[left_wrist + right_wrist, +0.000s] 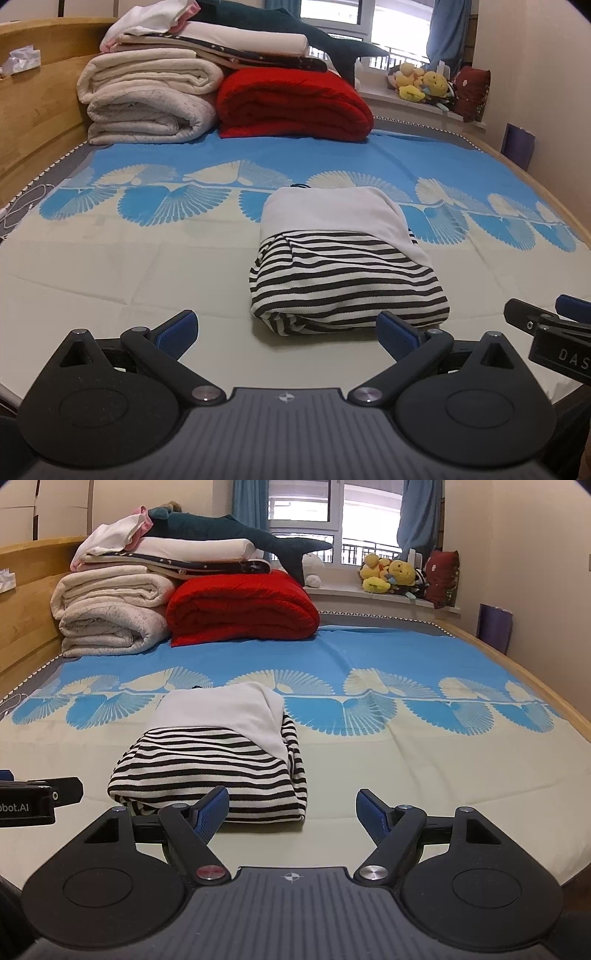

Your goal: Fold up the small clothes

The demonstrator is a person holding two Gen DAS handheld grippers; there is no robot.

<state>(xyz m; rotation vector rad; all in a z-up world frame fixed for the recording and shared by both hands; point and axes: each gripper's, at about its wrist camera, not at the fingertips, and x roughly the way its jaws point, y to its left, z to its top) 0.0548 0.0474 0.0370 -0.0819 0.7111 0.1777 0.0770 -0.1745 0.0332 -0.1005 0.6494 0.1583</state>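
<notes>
A small garment (pixel 343 273), black-and-white striped with a plain white part on its far half, lies folded into a compact bundle on the bed; it also shows in the right wrist view (pixel 210 764). My left gripper (pixel 290 332) is open and empty, just in front of the bundle's near edge. My right gripper (pixel 291 808) is open and empty, in front of the bundle's near right corner. The right gripper's side shows at the right edge of the left wrist view (pixel 546 325), and the left gripper's side at the left edge of the right wrist view (pixel 37 797).
The bed sheet (pixel 129 266) is cream with a blue fan pattern. Folded cream blankets (pixel 147 99) and a red quilt (pixel 291 107) are stacked at the bed's far end. A wooden headboard (pixel 33 103) runs on the left. Plush toys (pixel 391 572) sit on the windowsill.
</notes>
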